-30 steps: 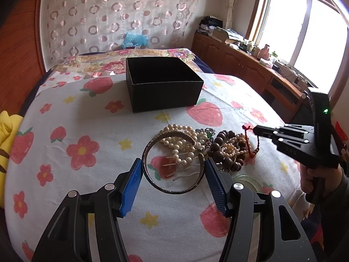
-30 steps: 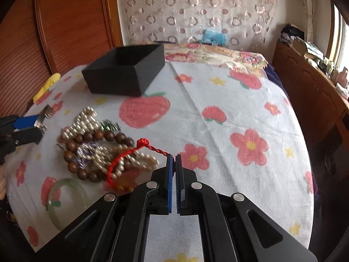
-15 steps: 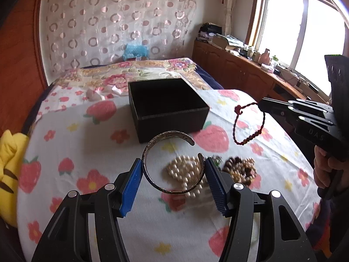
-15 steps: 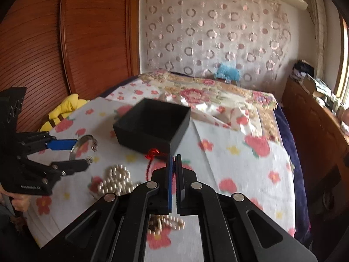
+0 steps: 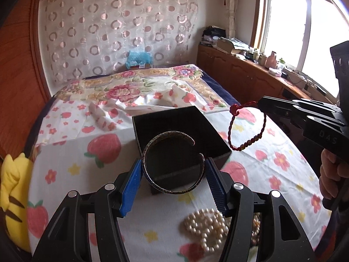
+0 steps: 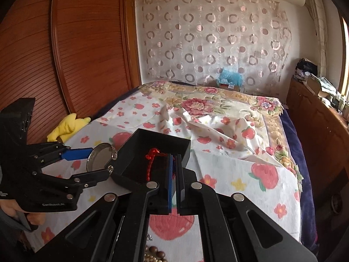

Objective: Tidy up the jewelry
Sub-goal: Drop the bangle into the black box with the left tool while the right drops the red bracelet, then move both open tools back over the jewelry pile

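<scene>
My left gripper (image 5: pixel 173 170) is shut on a silver open cuff bangle (image 5: pixel 172 187) and holds it in the air just over the near edge of the open black box (image 5: pixel 218 139). The bangle (image 6: pixel 99 159) also shows in the right wrist view, beside the box (image 6: pixel 150 144). My right gripper (image 6: pixel 174 168) is shut on a red cord bracelet (image 6: pixel 150 161) that hangs over the box's near side. In the left wrist view the red bracelet (image 5: pixel 246 128) dangles from the right gripper (image 5: pixel 261 103) above the box's right edge.
The box stands on a bed sheet (image 5: pixel 65 159) printed with strawberries and flowers. A pearl necklace (image 5: pixel 205 227) and dark wooden beads (image 6: pixel 154 252) lie on it close to me. A yellow plush toy (image 5: pixel 13 196) lies at the left edge; a wooden cabinet (image 5: pixel 250 76) runs along the right.
Both grippers have lifted off the jewelry pile and moved forward to the black box, the left carrying the bangle and the right the red bracelet.
</scene>
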`<state>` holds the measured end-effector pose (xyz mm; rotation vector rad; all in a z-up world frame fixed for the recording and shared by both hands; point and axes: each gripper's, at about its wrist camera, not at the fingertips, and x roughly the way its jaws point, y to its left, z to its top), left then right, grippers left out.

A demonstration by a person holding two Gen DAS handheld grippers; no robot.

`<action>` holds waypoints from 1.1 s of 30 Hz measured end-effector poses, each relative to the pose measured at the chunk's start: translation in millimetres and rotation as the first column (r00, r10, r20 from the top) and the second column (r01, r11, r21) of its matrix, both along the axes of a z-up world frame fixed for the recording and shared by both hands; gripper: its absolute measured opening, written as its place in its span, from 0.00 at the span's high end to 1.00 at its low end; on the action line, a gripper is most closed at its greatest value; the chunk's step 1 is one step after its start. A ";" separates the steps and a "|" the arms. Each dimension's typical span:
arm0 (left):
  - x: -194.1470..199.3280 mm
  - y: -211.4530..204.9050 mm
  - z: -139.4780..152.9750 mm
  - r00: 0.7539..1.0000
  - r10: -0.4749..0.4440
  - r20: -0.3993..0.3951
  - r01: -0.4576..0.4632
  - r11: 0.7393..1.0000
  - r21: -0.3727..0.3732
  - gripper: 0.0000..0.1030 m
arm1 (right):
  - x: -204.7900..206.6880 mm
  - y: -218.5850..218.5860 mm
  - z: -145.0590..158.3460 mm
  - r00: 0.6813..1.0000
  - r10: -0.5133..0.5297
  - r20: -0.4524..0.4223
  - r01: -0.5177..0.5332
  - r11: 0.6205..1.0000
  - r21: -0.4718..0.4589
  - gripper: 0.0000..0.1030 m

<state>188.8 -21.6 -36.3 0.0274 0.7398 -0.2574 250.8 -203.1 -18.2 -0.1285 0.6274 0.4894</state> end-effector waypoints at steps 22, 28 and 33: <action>18.5 18.9 5.7 0.998 0.060 0.035 -0.059 0.998 -0.008 0.32 | 36.3 22.0 -17.7 0.998 0.057 -0.037 -0.056 0.998 0.012 0.97; -9.6 32.9 4.4 0.997 0.068 0.041 -0.068 0.998 0.018 0.32 | 40.9 39.7 -39.9 0.985 0.104 -0.134 -0.099 0.994 0.044 0.96; -35.4 46.6 -9.6 0.997 0.078 0.010 -0.078 0.997 -0.009 0.32 | 33.7 49.0 -52.8 0.985 0.094 -0.146 -0.095 0.996 0.004 0.64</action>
